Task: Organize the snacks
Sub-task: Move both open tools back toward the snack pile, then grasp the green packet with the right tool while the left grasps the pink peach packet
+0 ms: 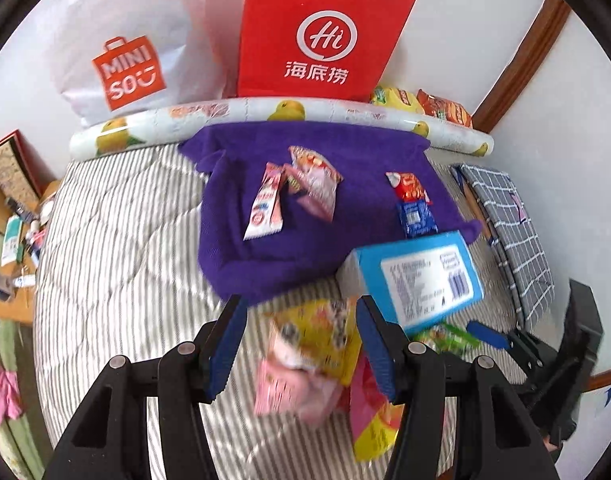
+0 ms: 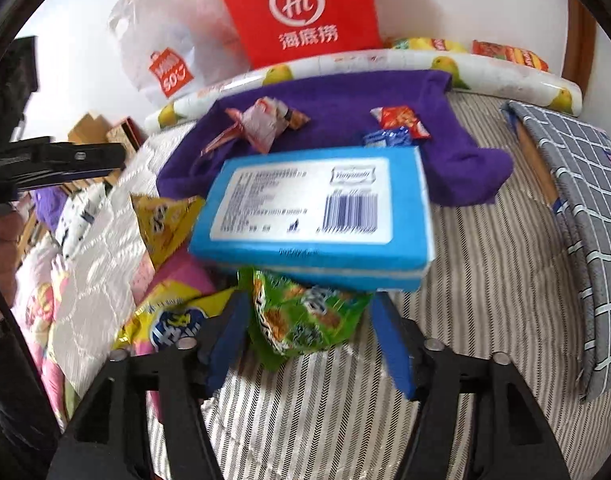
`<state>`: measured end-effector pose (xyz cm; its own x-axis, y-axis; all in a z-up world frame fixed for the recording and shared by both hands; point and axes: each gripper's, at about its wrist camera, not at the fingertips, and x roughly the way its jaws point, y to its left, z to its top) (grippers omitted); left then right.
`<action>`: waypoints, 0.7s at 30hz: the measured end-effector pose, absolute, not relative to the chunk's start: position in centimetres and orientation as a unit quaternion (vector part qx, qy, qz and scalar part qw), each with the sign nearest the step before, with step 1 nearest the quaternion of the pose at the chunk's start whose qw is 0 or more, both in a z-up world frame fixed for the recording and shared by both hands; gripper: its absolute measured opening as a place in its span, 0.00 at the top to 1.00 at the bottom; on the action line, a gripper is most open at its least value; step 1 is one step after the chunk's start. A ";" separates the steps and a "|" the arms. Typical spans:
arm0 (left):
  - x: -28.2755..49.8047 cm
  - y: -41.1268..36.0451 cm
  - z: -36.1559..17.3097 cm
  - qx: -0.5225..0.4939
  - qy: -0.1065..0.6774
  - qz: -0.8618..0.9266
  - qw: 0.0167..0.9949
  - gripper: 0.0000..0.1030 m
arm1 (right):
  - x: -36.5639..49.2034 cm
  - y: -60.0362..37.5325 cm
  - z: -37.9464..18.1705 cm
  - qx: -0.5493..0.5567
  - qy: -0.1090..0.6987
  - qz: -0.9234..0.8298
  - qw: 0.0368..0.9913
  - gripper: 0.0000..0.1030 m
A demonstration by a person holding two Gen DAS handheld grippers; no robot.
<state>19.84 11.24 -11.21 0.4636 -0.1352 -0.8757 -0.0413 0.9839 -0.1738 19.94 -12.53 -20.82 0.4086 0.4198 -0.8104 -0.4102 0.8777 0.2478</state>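
Note:
Several small snack packets [image 1: 301, 184] lie on a purple cloth [image 1: 241, 256] on the striped bed; a red packet [image 1: 410, 188] and a blue packet [image 1: 416, 218] lie at its right. A blue box [image 2: 317, 216] rests at the cloth's near edge over other snacks. My left gripper [image 1: 301, 312] is open above a yellow and pink snack bag [image 1: 305, 352]. My right gripper [image 2: 305, 300] is open around a green snack packet [image 2: 301, 320] that lies partly under the box. A yellow bag [image 2: 165, 216] lies left of the box.
A red paper bag [image 1: 317, 32] and a white Miniso bag [image 1: 129, 52] lean on the wall behind a fruit-print roll [image 1: 265, 114]. More snack bags [image 1: 425, 106] sit at the far right. A grey checked pillow [image 2: 585, 216] lies at right. Clutter fills the floor at left [image 1: 13, 216].

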 end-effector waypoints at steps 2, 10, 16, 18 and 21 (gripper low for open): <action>18.8 11.3 -11.3 -0.081 0.518 -0.023 0.851 0.47 | 19.8 -12.2 -21.6 -0.004 0.489 0.241 0.838 0.35; 15.6 12.1 -11.7 -0.093 0.519 -0.005 0.850 0.47 | 19.9 -11.2 -23.8 0.003 0.502 0.256 0.826 0.38; 14.4 12.1 -12.7 -0.100 0.523 -0.002 0.846 0.47 | 19.6 -12.6 -23.4 0.031 0.486 0.255 0.836 0.44; 14.2 12.0 -13.1 -0.106 0.524 -0.003 0.845 0.47 | 19.1 -13.4 -22.8 0.035 0.478 0.254 0.840 0.44; 13.9 11.6 -13.9 -0.109 0.526 -0.006 0.843 0.47 | 18.2 -15.0 -22.0 0.041 0.464 0.248 0.849 0.44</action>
<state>13.93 11.56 -13.87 0.4467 -0.1253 -0.8859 -0.1047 0.9760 -0.1909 18.16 -15.00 -21.99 0.4463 0.4598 -0.7678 -0.3834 0.8734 0.3002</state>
